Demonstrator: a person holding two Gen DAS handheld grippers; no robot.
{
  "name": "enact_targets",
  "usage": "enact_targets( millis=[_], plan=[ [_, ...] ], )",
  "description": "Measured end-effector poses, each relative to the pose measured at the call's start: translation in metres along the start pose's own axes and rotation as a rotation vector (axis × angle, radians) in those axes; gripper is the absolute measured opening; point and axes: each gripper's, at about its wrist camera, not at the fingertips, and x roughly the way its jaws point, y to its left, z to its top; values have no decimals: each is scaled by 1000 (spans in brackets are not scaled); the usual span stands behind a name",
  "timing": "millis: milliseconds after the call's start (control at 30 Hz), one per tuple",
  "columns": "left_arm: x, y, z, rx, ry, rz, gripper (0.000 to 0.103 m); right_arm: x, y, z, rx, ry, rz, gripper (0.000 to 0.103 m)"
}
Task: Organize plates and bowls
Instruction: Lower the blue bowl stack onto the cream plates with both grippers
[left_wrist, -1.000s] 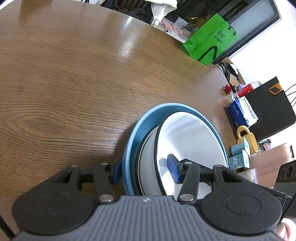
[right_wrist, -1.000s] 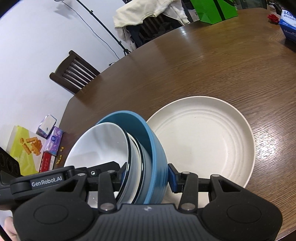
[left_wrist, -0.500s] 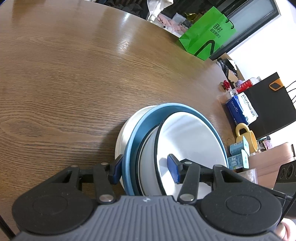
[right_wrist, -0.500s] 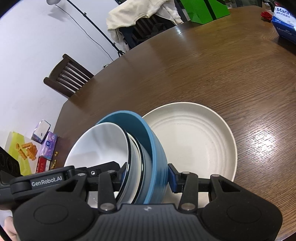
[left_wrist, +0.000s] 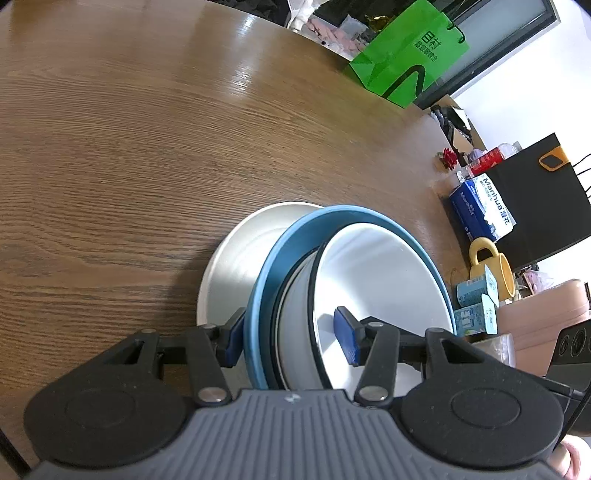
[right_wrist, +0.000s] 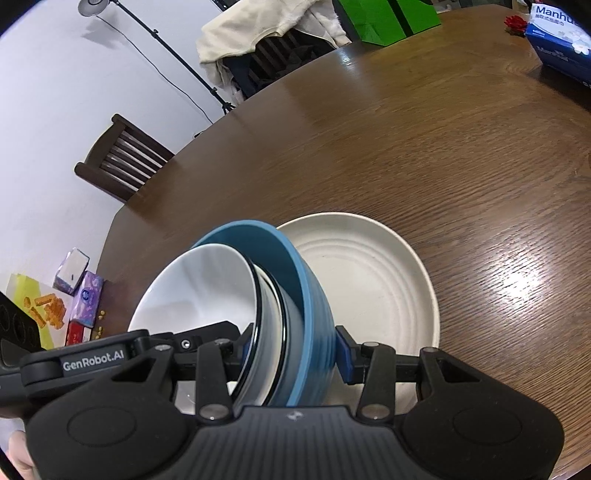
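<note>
A stack of nested bowls, a blue bowl with a white black-rimmed bowl inside, is held from two sides. My left gripper is shut on the stack's wall, one pad outside the blue bowl and one inside the white bowl. Across the stack, my right gripper is shut on the wall in the same way. A cream ridged plate lies on the wooden table right under the stack. Whether the stack touches the plate is hidden.
A green paper bag stands at the table's far edge. A blue tissue box, a yellow mug and small cartons crowd one side. A wooden chair and another chair draped with clothing stand beyond the table.
Both grippers carried the bowl stack across the table until it stands over the cream plate, which has come into the left wrist view. Both grips are unchanged.
</note>
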Motion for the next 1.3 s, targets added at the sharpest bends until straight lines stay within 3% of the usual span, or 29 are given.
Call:
enact_targets(
  millis=[1067,1300],
  plan=[
    [21,-9,5,18,21,5,49,6,-10,6,16,21,-40,43],
    [14,-13,6,41,-2,0,55,2,-13,7,15,16,-52,47]
  ],
)
